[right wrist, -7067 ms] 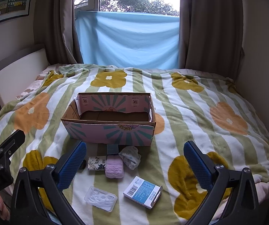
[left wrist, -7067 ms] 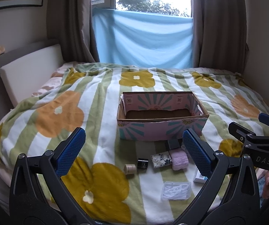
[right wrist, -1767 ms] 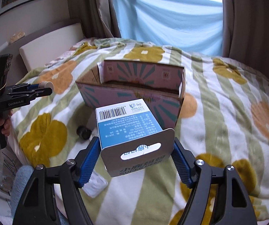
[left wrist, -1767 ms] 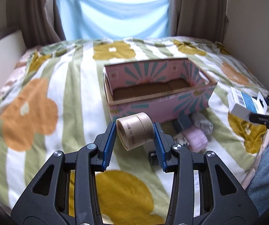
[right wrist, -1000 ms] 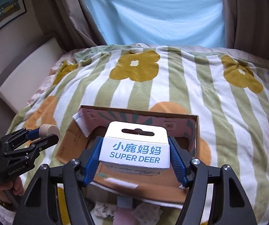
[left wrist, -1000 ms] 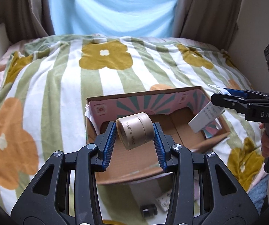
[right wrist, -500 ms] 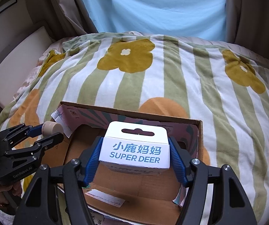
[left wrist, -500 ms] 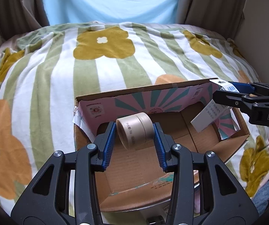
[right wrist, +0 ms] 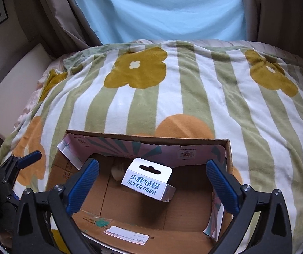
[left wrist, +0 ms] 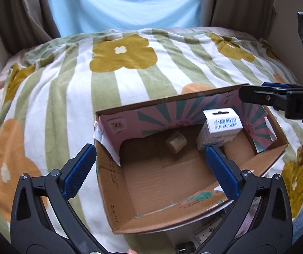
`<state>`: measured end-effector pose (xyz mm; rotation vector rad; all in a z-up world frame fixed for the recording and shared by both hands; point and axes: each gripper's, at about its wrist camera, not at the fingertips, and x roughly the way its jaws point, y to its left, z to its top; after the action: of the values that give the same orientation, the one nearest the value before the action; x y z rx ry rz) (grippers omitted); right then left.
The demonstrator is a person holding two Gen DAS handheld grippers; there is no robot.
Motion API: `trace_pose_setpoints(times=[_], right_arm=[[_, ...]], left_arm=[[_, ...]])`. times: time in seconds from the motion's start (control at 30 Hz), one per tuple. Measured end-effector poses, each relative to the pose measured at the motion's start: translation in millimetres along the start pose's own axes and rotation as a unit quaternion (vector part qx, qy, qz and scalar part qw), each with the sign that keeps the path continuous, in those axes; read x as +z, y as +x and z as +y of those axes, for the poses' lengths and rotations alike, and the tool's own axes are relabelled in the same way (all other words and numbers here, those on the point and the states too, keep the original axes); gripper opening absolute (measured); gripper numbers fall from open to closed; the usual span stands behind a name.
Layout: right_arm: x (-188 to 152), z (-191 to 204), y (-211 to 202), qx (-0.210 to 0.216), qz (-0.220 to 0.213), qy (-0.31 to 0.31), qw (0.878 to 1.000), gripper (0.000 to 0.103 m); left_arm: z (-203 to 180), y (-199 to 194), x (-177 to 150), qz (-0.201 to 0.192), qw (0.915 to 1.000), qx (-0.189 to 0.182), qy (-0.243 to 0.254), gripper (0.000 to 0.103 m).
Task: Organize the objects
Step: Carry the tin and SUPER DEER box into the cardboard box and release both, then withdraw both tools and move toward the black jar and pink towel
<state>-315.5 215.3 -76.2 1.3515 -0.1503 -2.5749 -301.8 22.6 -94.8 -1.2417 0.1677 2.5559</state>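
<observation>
Cardboard box (left wrist: 117, 192) sits on flowered striped blanket (left wrist: 130, 84).

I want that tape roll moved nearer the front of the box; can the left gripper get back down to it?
Probably yes: the left gripper is open above the open-topped box, with nothing covering the tape roll.

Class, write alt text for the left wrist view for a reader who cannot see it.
An open cardboard box on a flowered blanket holds a small beige roll and a white-and-blue carton. The left hand-held gripper hangs open above it.
</observation>
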Motion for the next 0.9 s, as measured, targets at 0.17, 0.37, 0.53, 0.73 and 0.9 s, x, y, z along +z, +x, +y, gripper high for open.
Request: trace_pose_setpoints(times=[0.17, 0.37, 0.53, 0.73, 0.9], right_arm=[[-3.5, 3.7, -6.3, -0.002, 0.012, -0.012, 1.0, 0.102], [-10.0, 14.0, -20.7, -0.021, 0.012, -0.049, 0.999, 0.102], [-15.1, 22.0, -41.3, -0.014, -0.001, -0.058, 0.998, 0.102], [-22.9, 36.3, -77.3, -0.019, -0.025, -0.088, 0.996, 0.102], [-32.7, 44.1, -110.7, 0.007, -0.05, -0.089, 0.995, 0.102]], left_arm=[[1.2, -6.7, -9.1, -0.001, 1.0, -0.004, -0.006, 0.103], [3.0, -25.5, -9.1, -0.014, 0.9998, -0.004, -0.011, 0.103], [1.7, -52.2, -8.2, -0.034, 0.9993, -0.005, -0.015, 0.103], [-5.5, -91.4, -9.9, -0.059, 0.9982, -0.003, -0.009, 0.103], [-13.0, -125.6, -14.0, -0.079, 0.9968, -0.007, -0.004, 0.103]])
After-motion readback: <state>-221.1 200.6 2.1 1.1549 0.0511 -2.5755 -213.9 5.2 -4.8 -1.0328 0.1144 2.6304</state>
